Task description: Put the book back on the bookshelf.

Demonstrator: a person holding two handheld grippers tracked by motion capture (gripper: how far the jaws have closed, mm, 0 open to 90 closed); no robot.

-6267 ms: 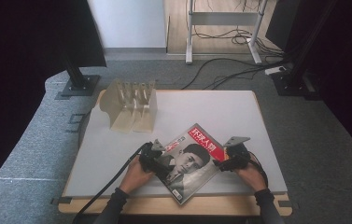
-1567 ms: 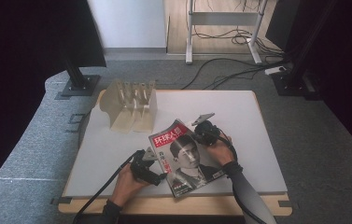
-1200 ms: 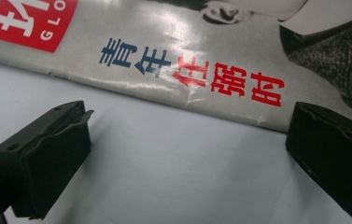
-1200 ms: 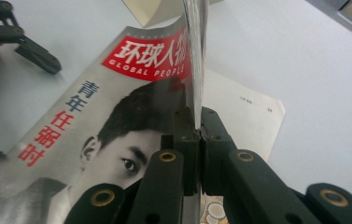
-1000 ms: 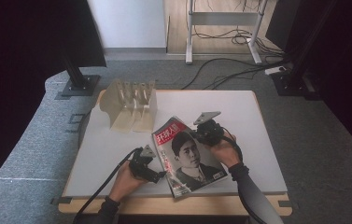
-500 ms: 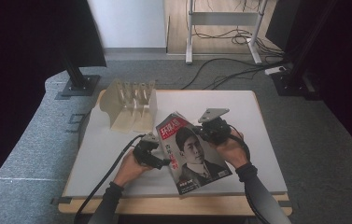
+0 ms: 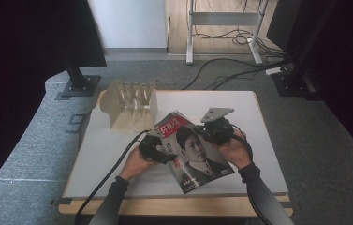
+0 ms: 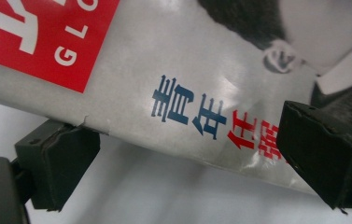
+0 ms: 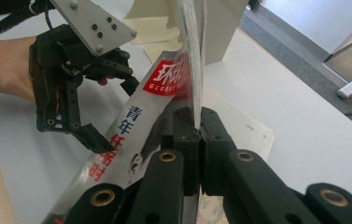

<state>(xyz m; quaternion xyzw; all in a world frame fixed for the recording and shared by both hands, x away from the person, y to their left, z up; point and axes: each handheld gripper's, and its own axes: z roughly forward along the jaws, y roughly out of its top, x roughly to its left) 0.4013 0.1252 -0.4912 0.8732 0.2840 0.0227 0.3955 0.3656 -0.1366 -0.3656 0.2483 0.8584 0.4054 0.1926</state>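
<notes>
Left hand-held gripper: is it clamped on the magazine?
No: the left hand-held gripper has its jaws wide apart, with the magazine edge between them.

The magazine (image 8: 178, 88) runs off the left gripper view's top and sides. Its cover's small print is unreadable in the high view; forearms leave the bottom edge.

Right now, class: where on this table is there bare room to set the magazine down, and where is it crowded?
Free: the table's right side beyond the right gripper, and the left strip between the wooden rack and the near edge. Crowded: the centre, where both grippers hold the magazine over a paper sheet, and the rack's corner.
</notes>
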